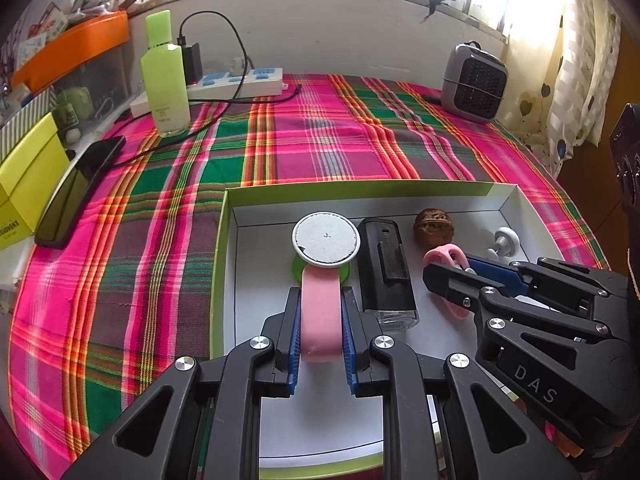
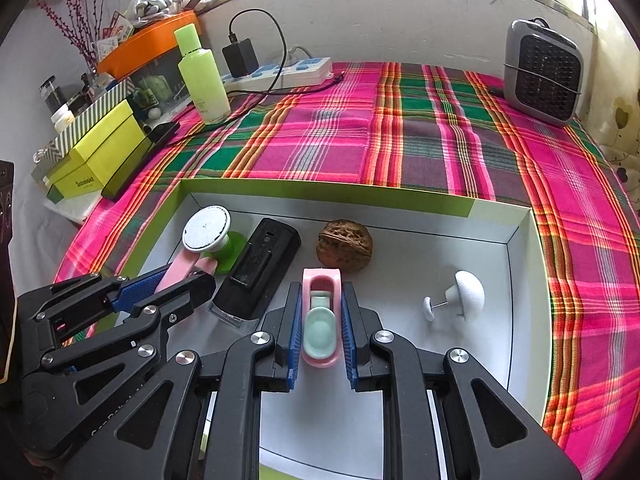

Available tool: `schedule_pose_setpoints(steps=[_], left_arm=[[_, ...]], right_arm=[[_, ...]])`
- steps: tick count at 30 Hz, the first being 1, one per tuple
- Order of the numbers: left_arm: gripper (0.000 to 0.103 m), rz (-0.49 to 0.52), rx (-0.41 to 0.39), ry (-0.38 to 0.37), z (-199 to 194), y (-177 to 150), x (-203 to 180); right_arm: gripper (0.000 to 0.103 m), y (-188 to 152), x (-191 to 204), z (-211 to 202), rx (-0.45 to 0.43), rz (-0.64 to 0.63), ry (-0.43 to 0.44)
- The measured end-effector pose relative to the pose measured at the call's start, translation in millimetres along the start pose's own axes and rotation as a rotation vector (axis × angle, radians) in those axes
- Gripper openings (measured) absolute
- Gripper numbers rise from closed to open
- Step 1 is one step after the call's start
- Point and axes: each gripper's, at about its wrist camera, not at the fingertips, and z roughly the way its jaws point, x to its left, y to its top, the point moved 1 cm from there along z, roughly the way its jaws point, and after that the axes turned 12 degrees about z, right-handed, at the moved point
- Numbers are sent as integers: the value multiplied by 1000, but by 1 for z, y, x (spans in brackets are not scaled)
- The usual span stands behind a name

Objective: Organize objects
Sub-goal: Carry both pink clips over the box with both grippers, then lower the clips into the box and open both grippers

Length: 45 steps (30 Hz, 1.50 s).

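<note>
Mostly sorted: walnut (image 2: 345, 249), black case (image 2: 260, 270) and white pin (image 2: 456, 296) already in the box (image 2: 320, 194); left gripper (image 1: 320, 320) fingers clamped on pink-handled brush (image 1: 325, 240), right gripper (image 2: 321, 320) fingers on pink clip (image 2: 321, 316), both over the box, unreleased.

A tabletop is covered by a plaid cloth (image 1: 320, 140) of hot pink, green and orange. A lime-edged white tray (image 2: 520, 248) is shown with a brown walnut (image 2: 345, 249), a black case (image 2: 260, 268) and a pink strap (image 1: 320, 312) (white-disked, between blue-padded claw fingers). A pale green bottle (image 1: 165, 76) is seen behind.
</note>
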Motion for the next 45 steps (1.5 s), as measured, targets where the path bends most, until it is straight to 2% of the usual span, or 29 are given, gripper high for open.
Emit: schedule_pose_setpoints(steps=[14,23,27,34,45], left_arm=[[17,0,1,3,0,-1,0],[26,-4,1,15,0,0,1],[30,-12,-2,21,-2,0,2],[33,-10,-3,26,-6,-3,1],[37,-29,-30,39,-22,-9,3]], right_arm=[[19,0,0,0,-5,5,-2],[19,0,-1,-3,-20,5,-12],[25,-1,-1,-6,-26,9,-9],[31,-4,-2,-11,-36,14,-19],[32,-11,0,-26,-66,15,-19]])
